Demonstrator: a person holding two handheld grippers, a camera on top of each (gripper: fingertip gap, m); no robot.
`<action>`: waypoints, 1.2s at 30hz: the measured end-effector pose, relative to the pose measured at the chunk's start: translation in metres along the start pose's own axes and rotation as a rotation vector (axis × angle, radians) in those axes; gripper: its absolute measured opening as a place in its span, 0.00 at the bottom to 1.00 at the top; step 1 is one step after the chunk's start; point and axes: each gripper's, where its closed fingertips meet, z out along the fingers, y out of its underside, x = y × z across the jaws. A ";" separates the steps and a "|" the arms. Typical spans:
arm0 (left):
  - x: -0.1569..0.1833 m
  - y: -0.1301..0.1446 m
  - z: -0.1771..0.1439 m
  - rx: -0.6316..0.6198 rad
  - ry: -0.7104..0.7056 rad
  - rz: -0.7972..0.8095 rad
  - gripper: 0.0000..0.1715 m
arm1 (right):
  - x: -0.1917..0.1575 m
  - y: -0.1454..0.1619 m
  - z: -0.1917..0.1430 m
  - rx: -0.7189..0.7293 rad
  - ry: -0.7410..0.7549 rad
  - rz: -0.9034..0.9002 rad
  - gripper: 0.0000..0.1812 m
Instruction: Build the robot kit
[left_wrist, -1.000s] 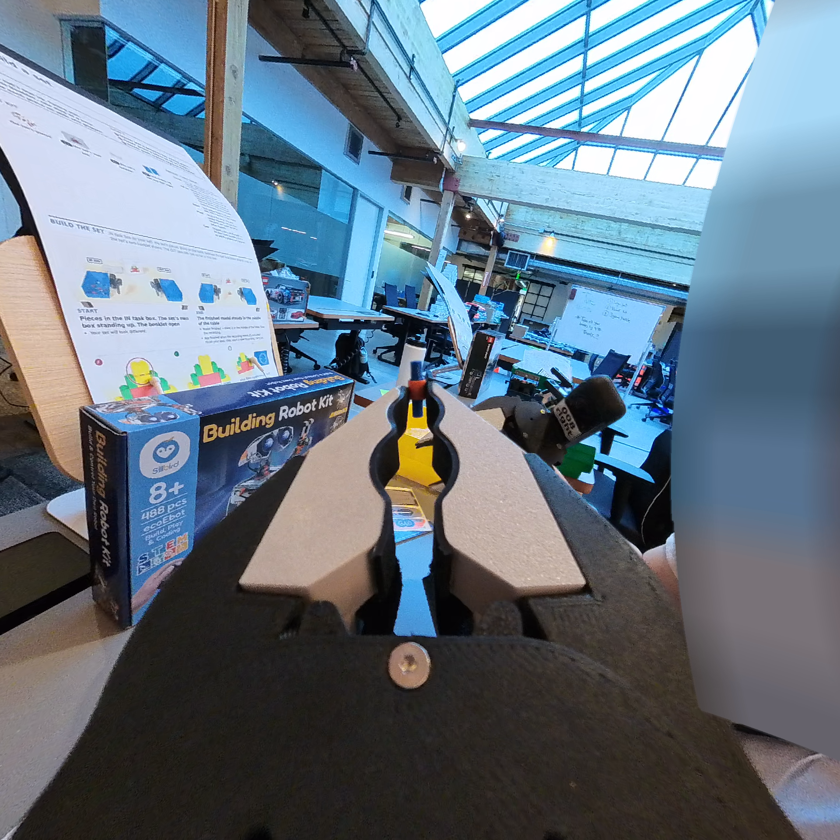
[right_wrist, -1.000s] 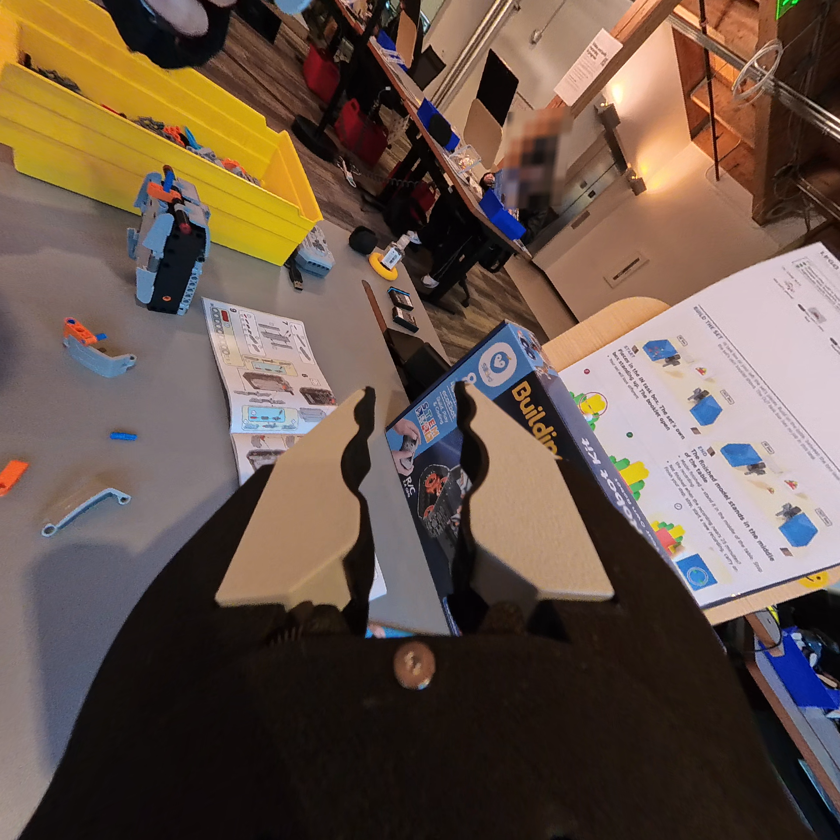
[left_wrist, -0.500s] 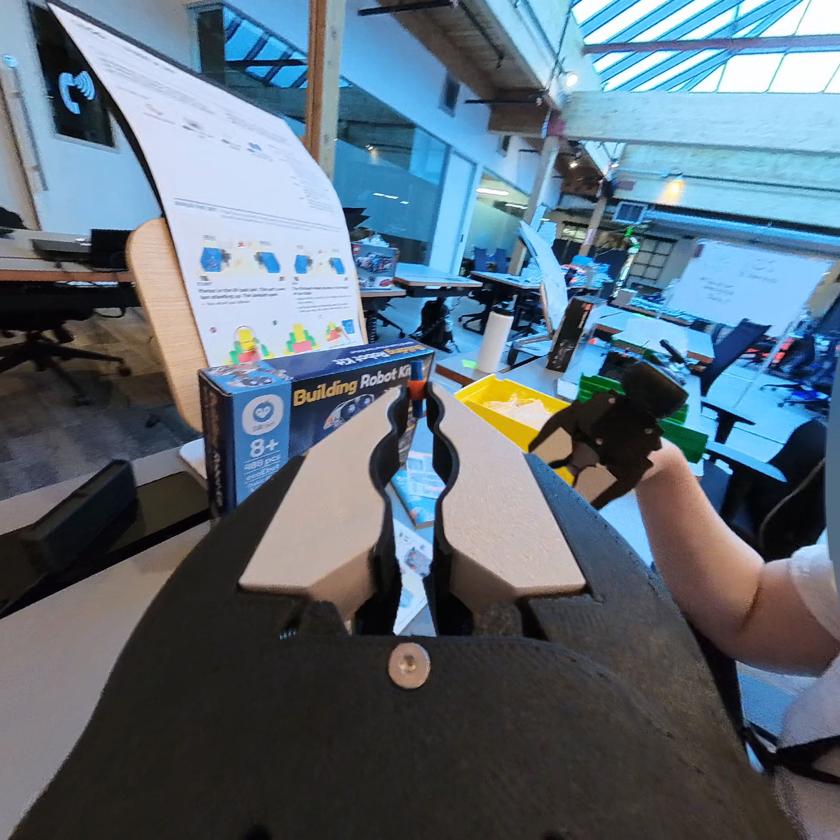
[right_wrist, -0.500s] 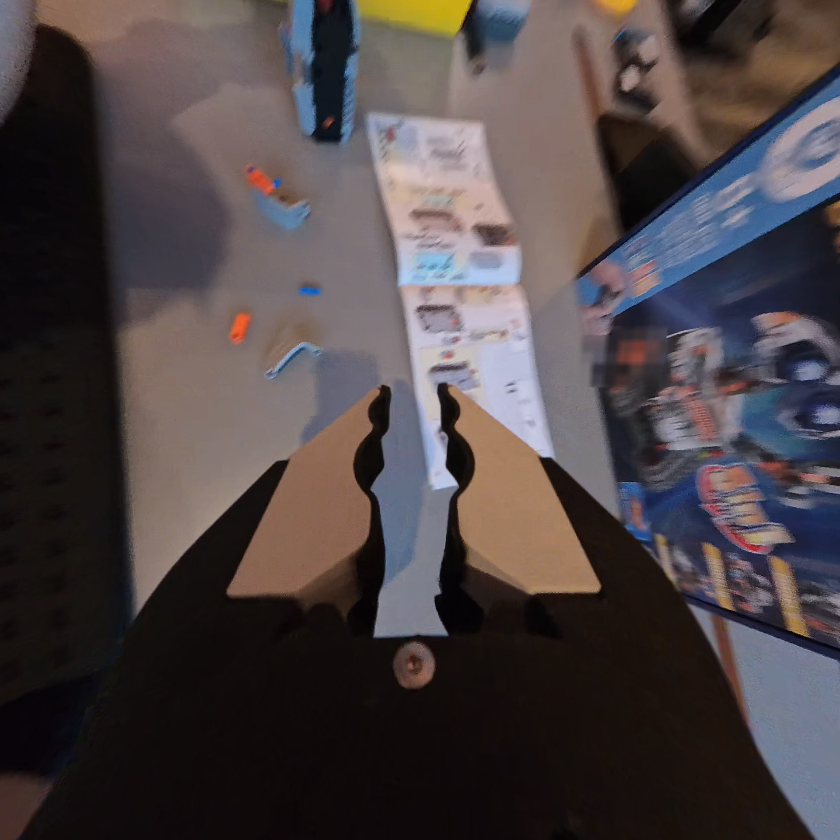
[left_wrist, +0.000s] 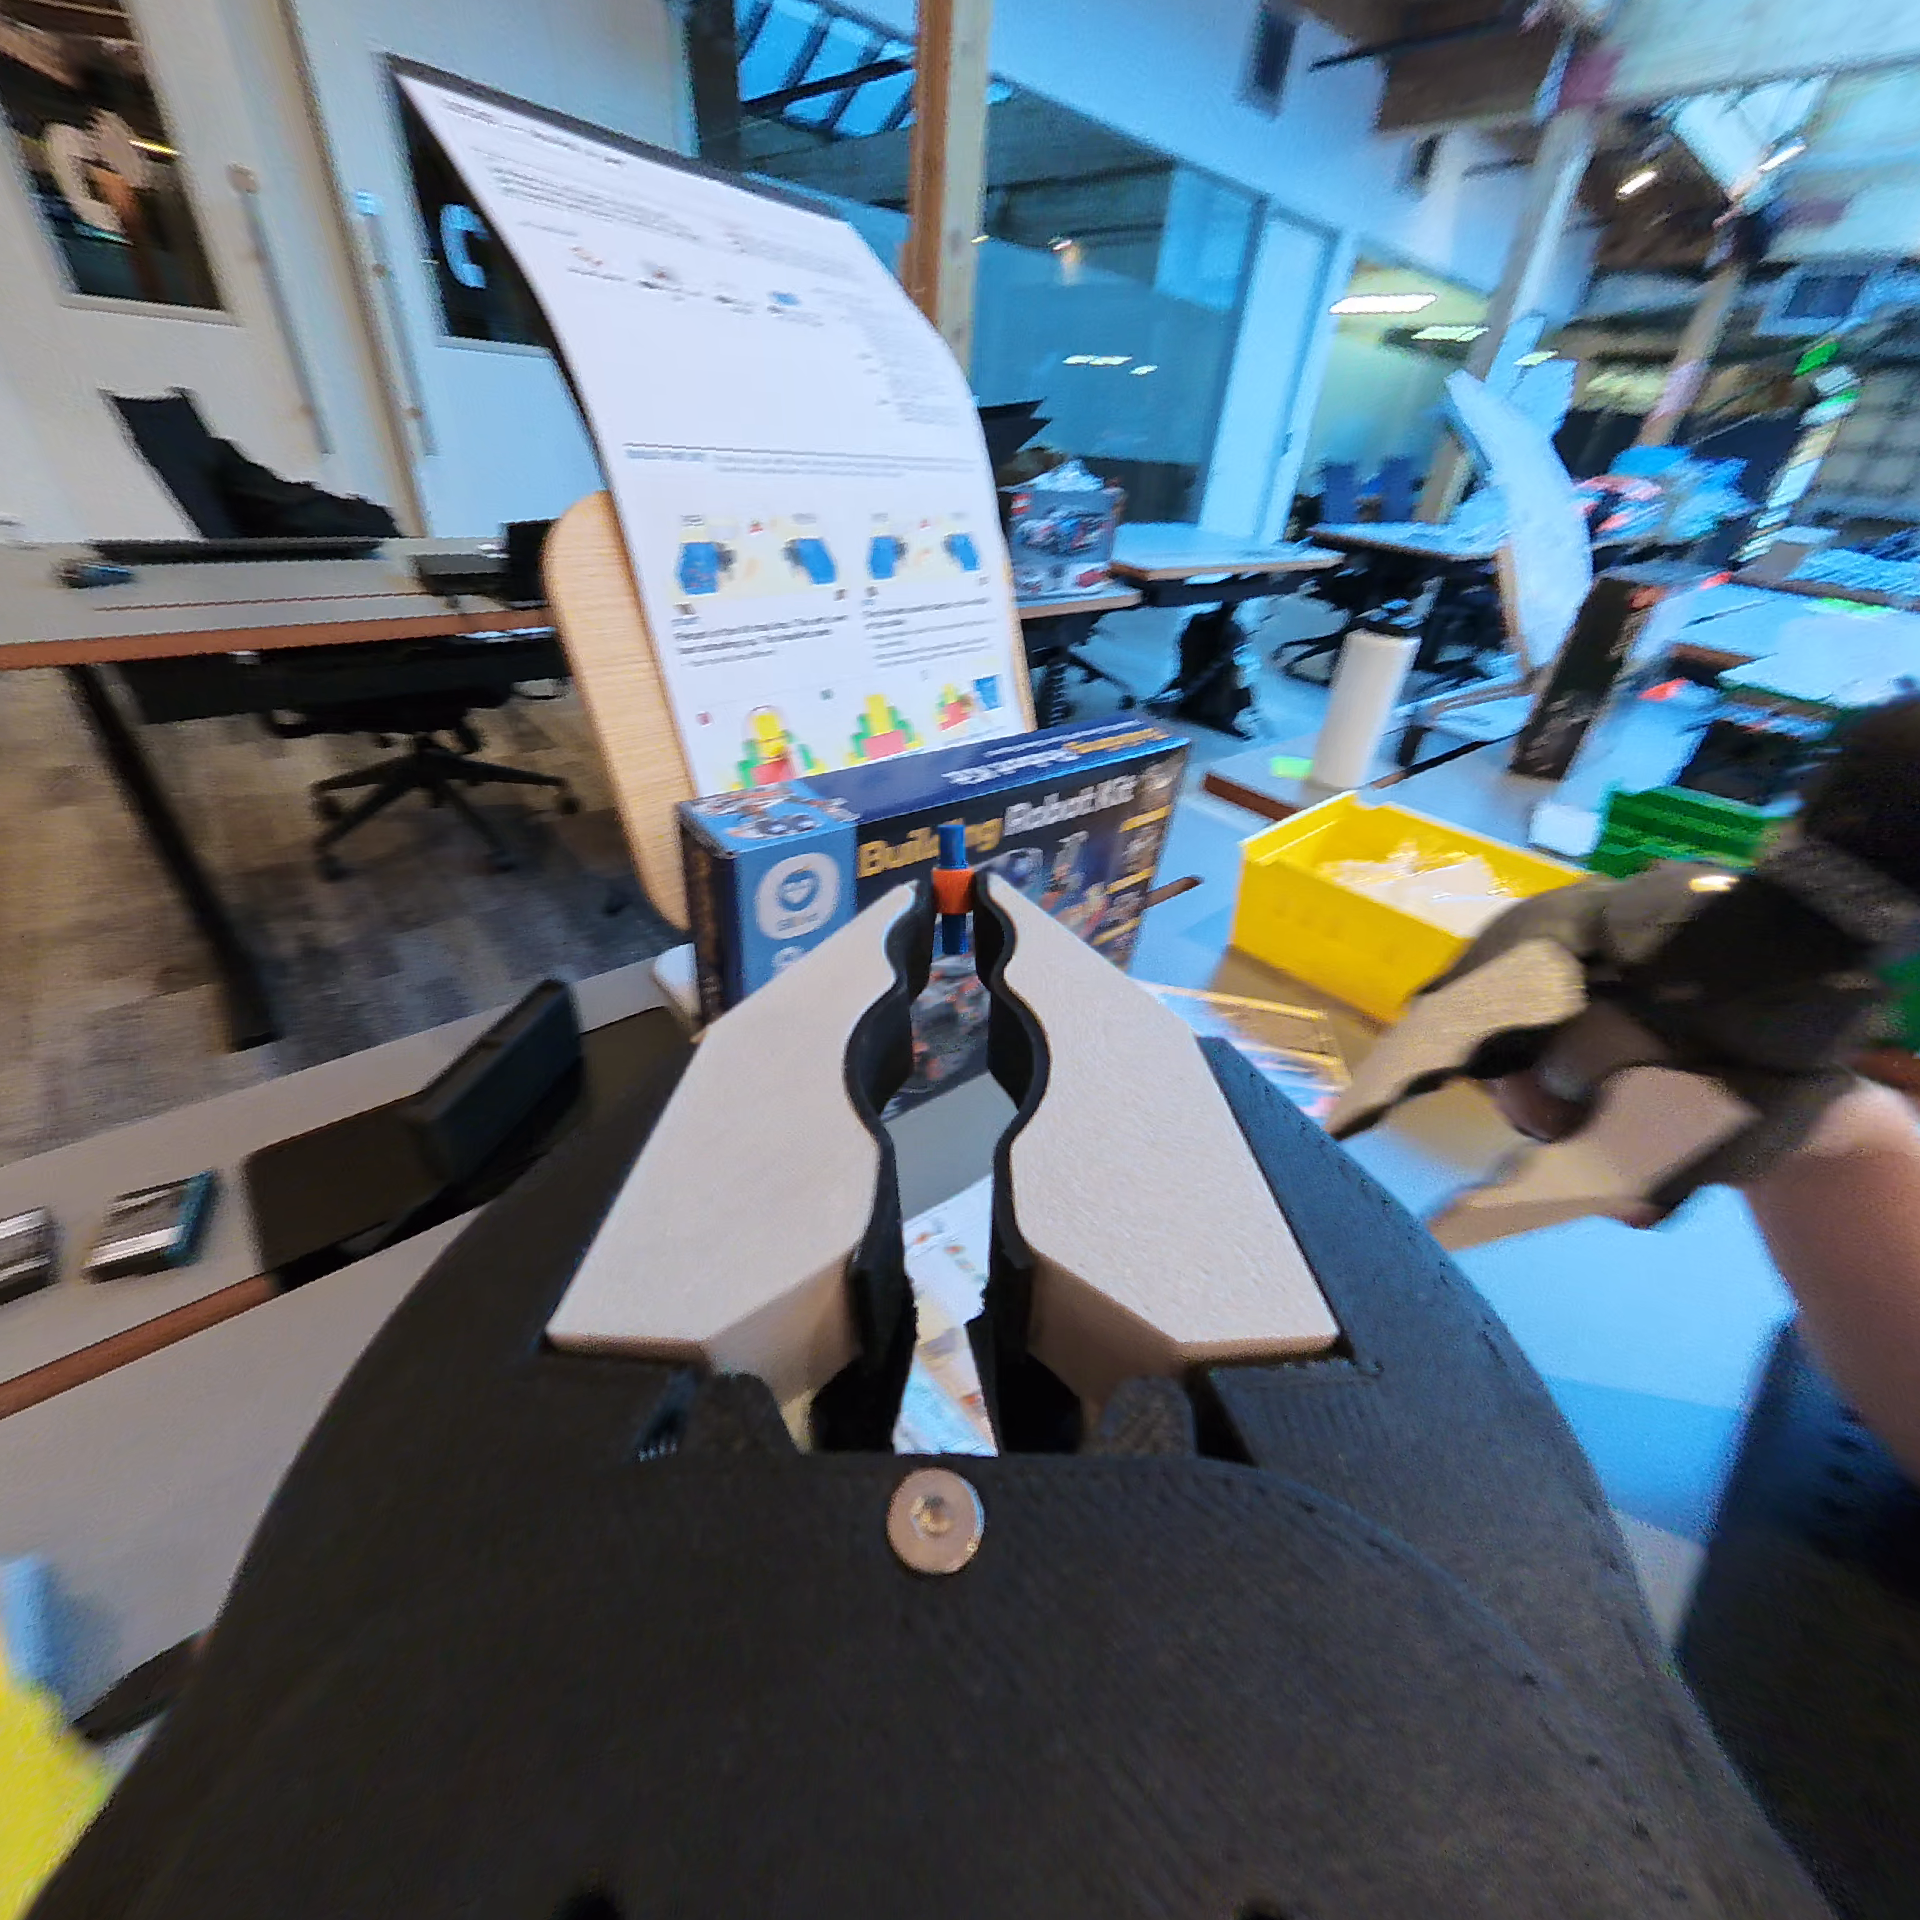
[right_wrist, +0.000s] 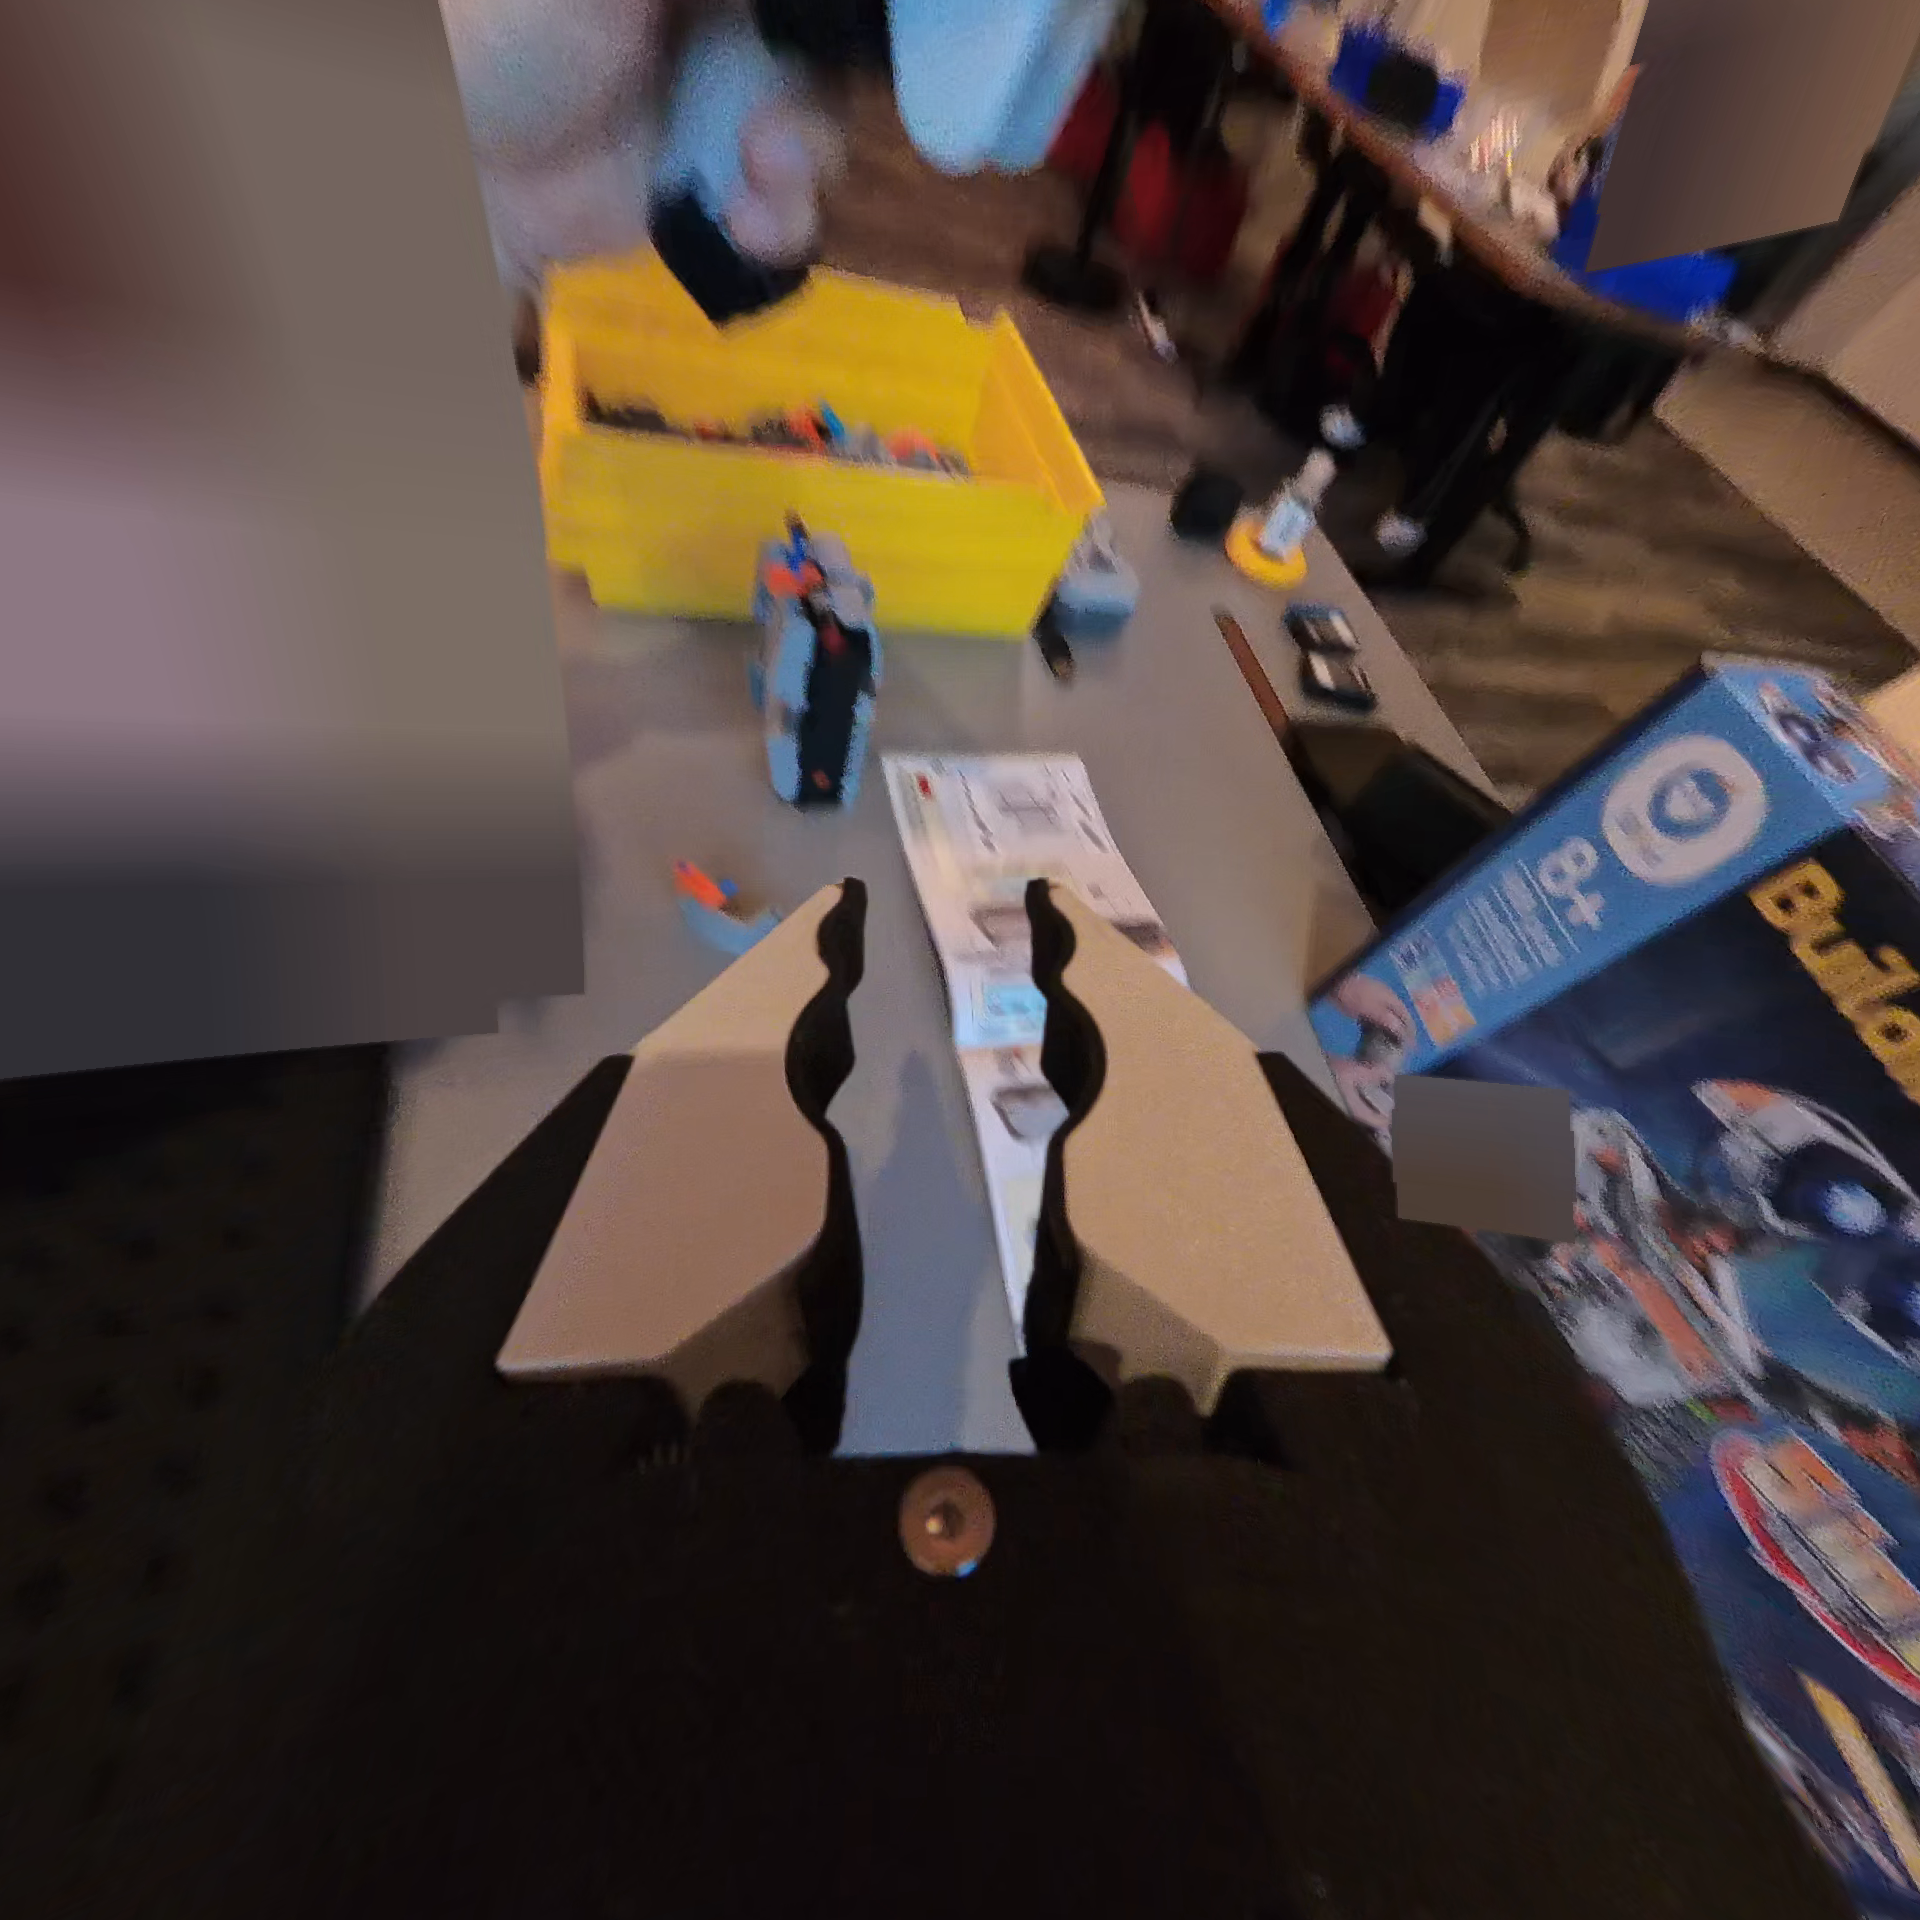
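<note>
My left gripper (left_wrist: 950, 902) is shut on a small orange and blue pin (left_wrist: 950, 883), held upright at the fingertips in front of the blue kit box (left_wrist: 790, 883). My right gripper (right_wrist: 943, 900) is open and empty, held above the grey table (right_wrist: 1174, 727) over an unfolded instruction booklet (right_wrist: 997, 821). It also shows in the left wrist view (left_wrist: 1558, 1049), at the right. A grey and black robot model (right_wrist: 816, 686) stands beyond the booklet. A small orange and blue part (right_wrist: 717, 904) lies left of the right fingertips.
A yellow bin (right_wrist: 810, 488) with several small parts stands at the far table edge. The kit box (right_wrist: 1621, 935) fills the right of the right wrist view. A curved instruction poster (left_wrist: 790, 499) on a wooden stand rises behind the box. Another yellow bin (left_wrist: 1361, 914) sits to the right. Spacing between my two grippers at the tips: around 15 cm.
The left gripper has swung left and tilted down, still holding the pin. The right gripper has tipped back up from the table toward the yellow bin, and its jaws have opened a little wider.
</note>
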 end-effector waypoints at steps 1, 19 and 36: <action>-0.003 0.000 -0.001 -0.004 -0.023 0.014 0.03 | -0.010 -0.004 0.003 0.038 -0.031 0.012 0.19; -0.005 -0.006 -0.018 0.009 -0.008 -0.019 0.03 | -0.115 0.142 0.074 -0.556 -0.145 0.183 0.08; -0.003 -0.004 -0.015 0.001 0.013 -0.040 0.03 | -0.116 0.160 0.076 -0.610 -0.140 0.241 0.08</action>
